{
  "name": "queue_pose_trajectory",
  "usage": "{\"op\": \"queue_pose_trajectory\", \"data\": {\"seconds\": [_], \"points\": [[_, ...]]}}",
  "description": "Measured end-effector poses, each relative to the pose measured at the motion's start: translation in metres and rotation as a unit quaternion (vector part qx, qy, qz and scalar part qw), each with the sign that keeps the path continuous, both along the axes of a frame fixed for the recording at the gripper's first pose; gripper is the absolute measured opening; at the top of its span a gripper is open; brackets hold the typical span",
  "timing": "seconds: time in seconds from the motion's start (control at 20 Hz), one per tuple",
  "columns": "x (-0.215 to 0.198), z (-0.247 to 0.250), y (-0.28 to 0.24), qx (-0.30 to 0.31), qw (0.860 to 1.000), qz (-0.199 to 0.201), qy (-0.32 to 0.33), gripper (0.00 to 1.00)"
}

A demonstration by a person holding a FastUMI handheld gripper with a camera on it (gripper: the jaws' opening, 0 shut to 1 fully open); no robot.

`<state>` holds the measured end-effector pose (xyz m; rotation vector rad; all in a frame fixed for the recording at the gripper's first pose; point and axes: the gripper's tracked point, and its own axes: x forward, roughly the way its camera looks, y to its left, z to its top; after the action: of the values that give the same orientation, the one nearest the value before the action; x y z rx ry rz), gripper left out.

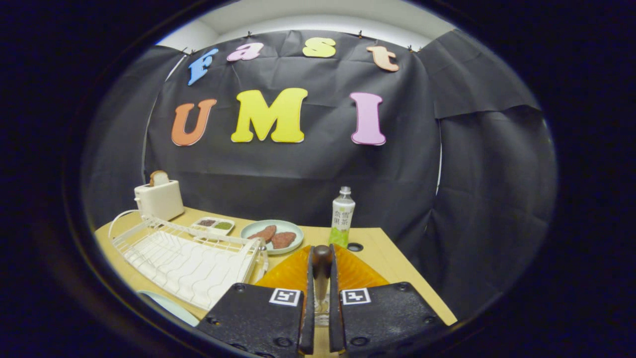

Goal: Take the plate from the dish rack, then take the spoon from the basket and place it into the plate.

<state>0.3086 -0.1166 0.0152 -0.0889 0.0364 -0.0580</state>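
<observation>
The spoon [321, 263] stands upright between the two fingers of the claw [321, 258], its dark rounded end poking up just above the fingertips. Both fingers press against its handle from either side, so the claw is clenched on the spoon with only a narrow slot left between the fingers. Lower in that slot the handle looks paler, though it is too cramped there to tell more.

Right behind and below the fingers lies an orange ribbed plate [293, 273], showing on both sides of the claw. Whether the spoon touches it cannot be told.

Beside the orange plate, on the left of the fingers, stands the white wire rack [189, 258], with no dishes in its slots. Near the front corner of the rack, a pale rim [164, 306] of another dish peeks out beside the claw's body.

Beyond the rack sits a small white tray [214, 224] with dark and green fillings, and next to it a pale green dish [272, 235] carrying two reddish-brown pieces. A white toaster [159, 199] with a slice of bread in its slot stands at the far left corner of the table [392, 263]. A green-labelled bottle [342, 218] stands upright just beyond the fingertips, near a round hole in the tabletop.
</observation>
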Motion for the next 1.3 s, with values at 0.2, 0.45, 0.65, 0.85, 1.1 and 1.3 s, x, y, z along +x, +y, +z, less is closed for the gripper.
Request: {"op": "queue_pose_trajectory", "data": {"seconds": [0.2, 0.45, 0.65, 0.85, 1.1, 1.3], "points": [[-0.028, 0.045, 0.003, 0.0, 0.999, -0.018, -0.042, 0.17], [-0.084, 0.088, 0.031, 0.003, 0.997, 0.004, -0.081, 0.17], [-0.129, 0.106, 0.065, -0.002, 0.994, 0.027, -0.104, 0.17], [-0.161, 0.095, 0.111, -0.001, 0.993, 0.058, -0.105, 0.16], [-0.182, 0.036, 0.191, 0.002, 0.99, 0.12, -0.071, 0.17], [-0.177, -0.017, 0.234, -0.016, 0.99, 0.138, -0.037, 0.17]]}}
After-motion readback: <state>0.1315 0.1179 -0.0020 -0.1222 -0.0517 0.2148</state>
